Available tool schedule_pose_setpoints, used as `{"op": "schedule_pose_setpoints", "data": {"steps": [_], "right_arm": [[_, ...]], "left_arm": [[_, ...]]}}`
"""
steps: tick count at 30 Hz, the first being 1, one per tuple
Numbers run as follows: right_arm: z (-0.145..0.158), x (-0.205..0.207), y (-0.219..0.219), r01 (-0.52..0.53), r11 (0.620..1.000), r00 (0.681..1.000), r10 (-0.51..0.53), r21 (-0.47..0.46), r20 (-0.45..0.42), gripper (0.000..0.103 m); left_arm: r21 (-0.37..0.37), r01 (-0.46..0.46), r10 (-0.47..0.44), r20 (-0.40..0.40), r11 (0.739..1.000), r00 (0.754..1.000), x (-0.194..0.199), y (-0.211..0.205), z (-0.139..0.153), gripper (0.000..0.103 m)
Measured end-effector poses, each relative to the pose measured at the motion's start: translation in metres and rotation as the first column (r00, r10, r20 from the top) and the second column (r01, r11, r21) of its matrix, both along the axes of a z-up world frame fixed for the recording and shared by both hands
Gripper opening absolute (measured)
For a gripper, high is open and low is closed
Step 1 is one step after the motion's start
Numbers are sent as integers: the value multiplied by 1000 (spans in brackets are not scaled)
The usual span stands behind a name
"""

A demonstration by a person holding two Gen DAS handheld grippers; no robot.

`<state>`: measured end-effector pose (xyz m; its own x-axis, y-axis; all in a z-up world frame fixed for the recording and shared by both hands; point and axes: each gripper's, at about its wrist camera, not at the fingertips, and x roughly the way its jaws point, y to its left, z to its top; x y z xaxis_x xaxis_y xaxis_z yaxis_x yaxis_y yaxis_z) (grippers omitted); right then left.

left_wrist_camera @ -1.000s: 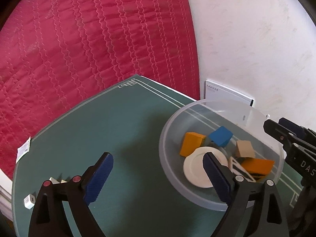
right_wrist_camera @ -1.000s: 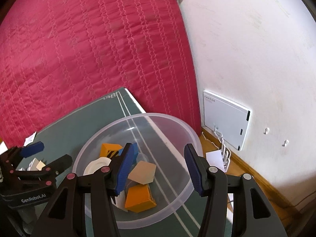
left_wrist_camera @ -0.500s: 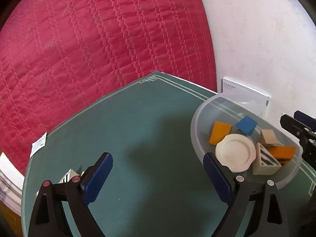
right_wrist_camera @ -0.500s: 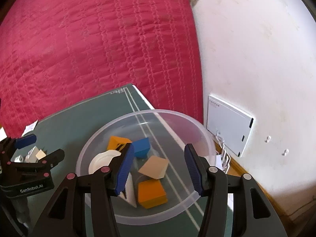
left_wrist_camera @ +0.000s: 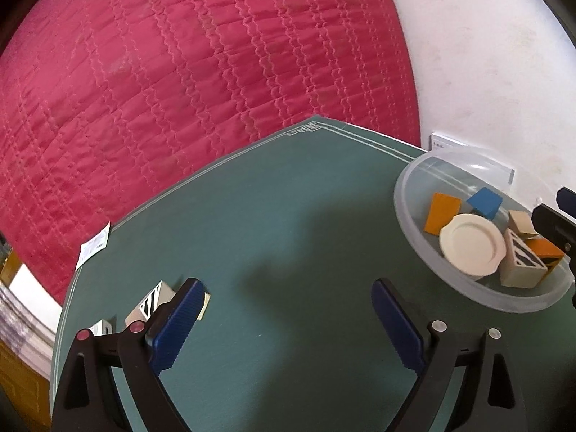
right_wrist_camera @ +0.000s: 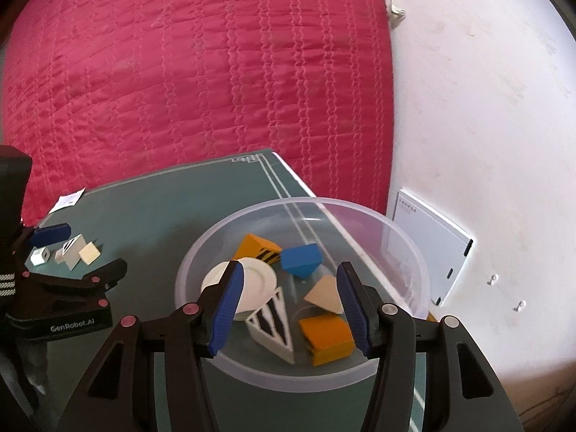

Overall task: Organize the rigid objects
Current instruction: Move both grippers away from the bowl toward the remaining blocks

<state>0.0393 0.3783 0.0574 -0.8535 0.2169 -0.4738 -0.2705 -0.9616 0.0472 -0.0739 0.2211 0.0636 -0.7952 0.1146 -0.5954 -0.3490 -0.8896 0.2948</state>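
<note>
Left wrist view: the left gripper (left_wrist_camera: 284, 318) gapes empty over the mat (left_wrist_camera: 288, 223). Loose blocks (right_wrist_camera: 72, 250) lie just left of it, well apart from the bowl (right_wrist_camera: 414, 252), over which the right gripper (right_wrist_camera: 289, 297) hangs open, so the left is nearer.

Green table (left_wrist_camera: 288, 216) with bowl (right_wrist_camera: 414, 252), blocks (right_wrist_camera: 72, 252)

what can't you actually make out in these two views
- Small white cube, left wrist view: half hidden behind the left gripper.
- Striped pale wedge block, left wrist view: the same gripper's finger covers its lower side.
- Round white plate, right wrist view: the right gripper hides its left edge.
- Orange rectangular block, right wrist view: blurred.
- Printed label on white wall panel: too small to read.
</note>
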Motion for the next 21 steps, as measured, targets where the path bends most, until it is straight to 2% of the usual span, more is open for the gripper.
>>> {"op": "schedule_pose_setpoints", "data": {"steps": [10,16,21], "right_arm": [[-2,0,-26,-62,998,998,61,24,19,56],[-3,2,-50,-135,989,991,134,56,29,62],[-5,3,-67,-204,977,978,201,67,49,63]], "left_arm": [[23,-53,52,10,998,999,-1,-26,-3,97],[42,-89,88,17,995,996,-4,-45,-1,97],[59,-130,129,23,990,991,-8,-64,0,97]]}}
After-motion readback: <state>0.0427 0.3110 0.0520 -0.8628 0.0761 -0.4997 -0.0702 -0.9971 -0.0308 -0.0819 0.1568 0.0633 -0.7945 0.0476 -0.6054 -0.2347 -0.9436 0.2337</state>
